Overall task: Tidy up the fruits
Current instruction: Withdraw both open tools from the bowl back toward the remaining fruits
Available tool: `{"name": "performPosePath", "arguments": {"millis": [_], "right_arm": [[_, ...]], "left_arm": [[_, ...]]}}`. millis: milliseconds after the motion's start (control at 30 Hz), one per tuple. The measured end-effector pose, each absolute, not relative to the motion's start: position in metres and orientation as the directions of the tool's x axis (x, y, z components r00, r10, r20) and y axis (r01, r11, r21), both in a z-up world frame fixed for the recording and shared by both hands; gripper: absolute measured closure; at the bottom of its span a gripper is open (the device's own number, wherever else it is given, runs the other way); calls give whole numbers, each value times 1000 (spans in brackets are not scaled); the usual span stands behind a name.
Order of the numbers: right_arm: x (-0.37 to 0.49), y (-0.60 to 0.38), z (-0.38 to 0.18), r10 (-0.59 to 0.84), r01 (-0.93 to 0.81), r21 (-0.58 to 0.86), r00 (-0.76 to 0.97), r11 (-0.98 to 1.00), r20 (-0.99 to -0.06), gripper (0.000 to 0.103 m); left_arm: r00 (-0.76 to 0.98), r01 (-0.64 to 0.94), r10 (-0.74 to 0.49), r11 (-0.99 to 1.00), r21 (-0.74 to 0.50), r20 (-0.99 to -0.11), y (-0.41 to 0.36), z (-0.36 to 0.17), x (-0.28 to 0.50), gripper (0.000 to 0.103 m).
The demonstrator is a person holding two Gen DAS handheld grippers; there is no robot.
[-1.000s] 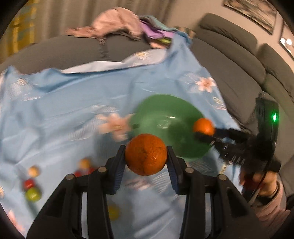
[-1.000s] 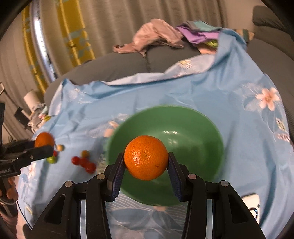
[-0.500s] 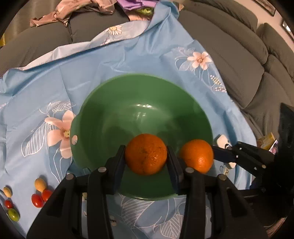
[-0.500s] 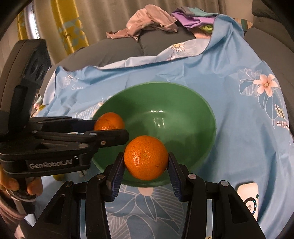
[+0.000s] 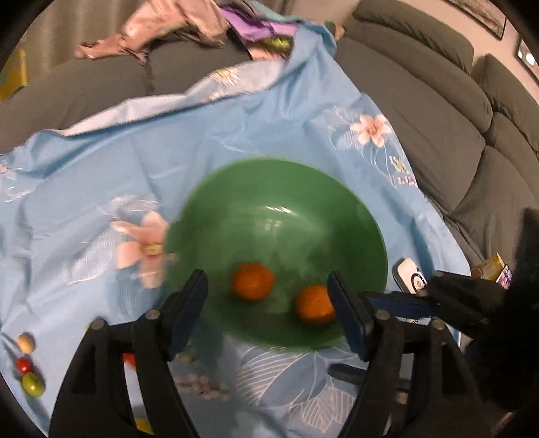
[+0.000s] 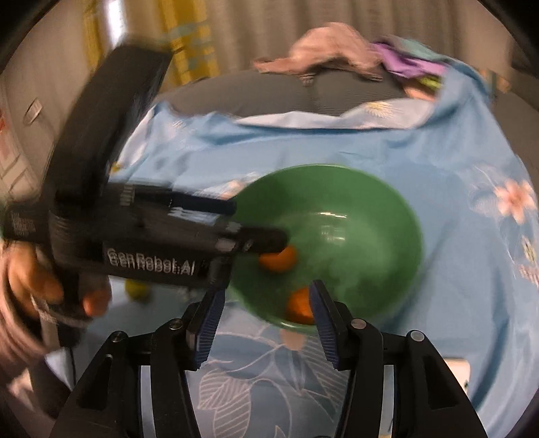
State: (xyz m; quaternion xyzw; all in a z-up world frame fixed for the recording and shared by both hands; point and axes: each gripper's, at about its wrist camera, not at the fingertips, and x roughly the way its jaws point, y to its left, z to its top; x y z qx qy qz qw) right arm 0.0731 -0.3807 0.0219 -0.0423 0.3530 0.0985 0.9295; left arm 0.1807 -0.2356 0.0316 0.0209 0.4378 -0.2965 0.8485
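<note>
A green bowl [image 5: 276,188] sits on a light blue flowered sheet [image 5: 101,161]. Two oranges lie inside it: one [image 5: 252,281] near the middle, one [image 5: 315,308] by the near right wall. My left gripper [image 5: 267,286] is open and empty above the bowl's near rim. In the right wrist view the bowl [image 6: 370,215] holds the same oranges [image 6: 278,259] [image 6: 299,308]. My right gripper [image 6: 264,303] is open and empty at the bowl's near edge. The left gripper's black body [image 6: 141,236] reaches in from the left there.
Several small fruits [image 5: 28,367] lie on the sheet at the far left. A white device [image 5: 409,278] lies right of the bowl. A grey sofa [image 5: 438,101] curves round the right and back. Loose clothes [image 5: 175,20] lie on the sofa behind.
Both grippers held an orange over the bowl. Both have opened and the two oranges have dropped into the bowl. The grippers have pulled back a little.
</note>
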Motion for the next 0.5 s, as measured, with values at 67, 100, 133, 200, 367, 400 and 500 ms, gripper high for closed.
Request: {"name": "performPosePath", "arguments": {"millis": [67,100,133,200,367,400,500], "right_arm": [[84,-370,14,135,-253,-67,698,965,-703,50],[91,-365,9,132,-280,-87,677,956,-724,50],[96,-362,4,129,-302,-103,657,948,-743,50],[109,-355,-8,81,-325,-162,621,932,-780,51],[119,-352,-21,64,-373,-187,567,909,-822,65],[119,-352,-23,74,-386,-178,555,905,-828,68],[115,-353,-27,194,-452,-58,492,890,-849,69]], "left_arm": [[465,491,-478,840,-233,-745,-216,36,175,23],[475,471,-474,849,-240,-742,-203,37,172,22],[484,452,-466,858,-245,-740,-189,37,168,22],[502,409,-437,880,-240,-746,-168,34,162,22],[516,325,-367,920,-220,-774,-126,27,148,22],[515,315,-358,924,-217,-779,-121,26,145,22],[518,285,-333,936,-208,-788,-109,25,138,22]]}}
